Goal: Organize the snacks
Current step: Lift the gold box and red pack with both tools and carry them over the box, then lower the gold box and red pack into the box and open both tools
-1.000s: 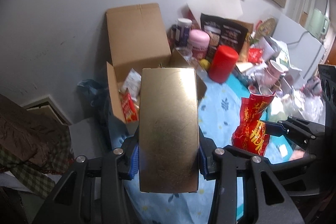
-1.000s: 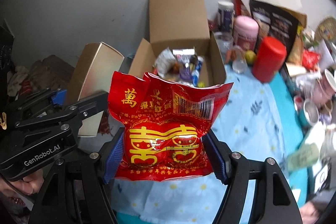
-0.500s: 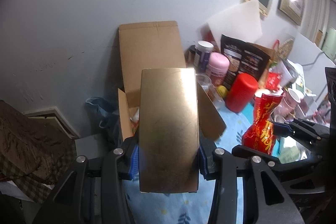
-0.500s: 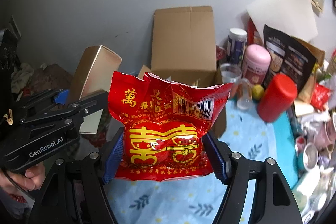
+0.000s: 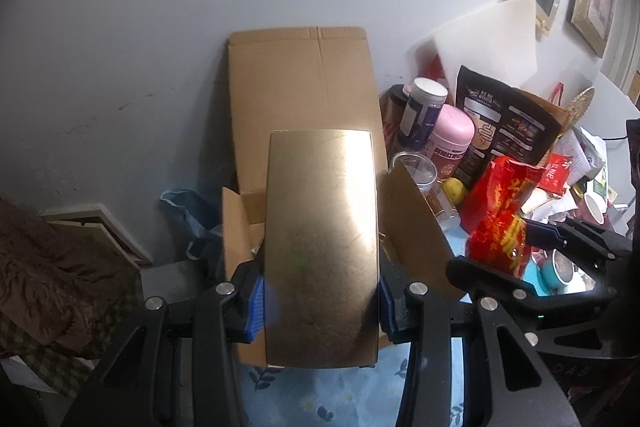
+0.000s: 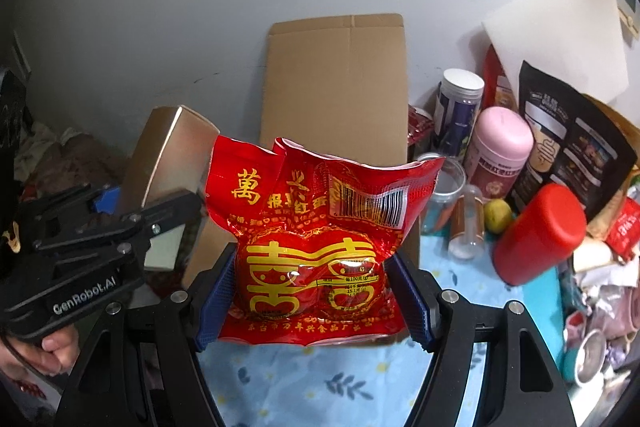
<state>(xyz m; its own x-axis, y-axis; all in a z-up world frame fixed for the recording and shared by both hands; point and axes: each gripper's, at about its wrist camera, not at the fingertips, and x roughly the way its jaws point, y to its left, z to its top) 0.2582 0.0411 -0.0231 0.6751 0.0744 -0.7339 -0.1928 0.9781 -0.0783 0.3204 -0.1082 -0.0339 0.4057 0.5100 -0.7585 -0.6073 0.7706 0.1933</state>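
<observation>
Left gripper point(image 5: 322, 301): jaws clamped on the sides of a gold box point(image 5: 322, 239), which stood up lengthways between them.
Right gripper point(image 6: 312, 291): jaws pressed against both sides of a red snack bag point(image 6: 316, 239), its top edge flopping above the pads.
Cardboard box point(image 5: 304, 99): just beyond the left jaws, behind the gold box; open, rear flap up against the wall.
Box contents: mostly hidden behind the two held items, so what was already inside could not be told.
Other items: red canister point(image 6: 538, 235), pink jar point(image 6: 502, 151) and black pouch point(image 6: 572, 135) stood beyond and to the right of the right jaws on the blue floral cloth point(image 6: 472, 287).
Done: both snacks lifted and brought in front of the carton.
Left: likely lowering each into the carton and letting go; the clutter to the right looked unsorted.
</observation>
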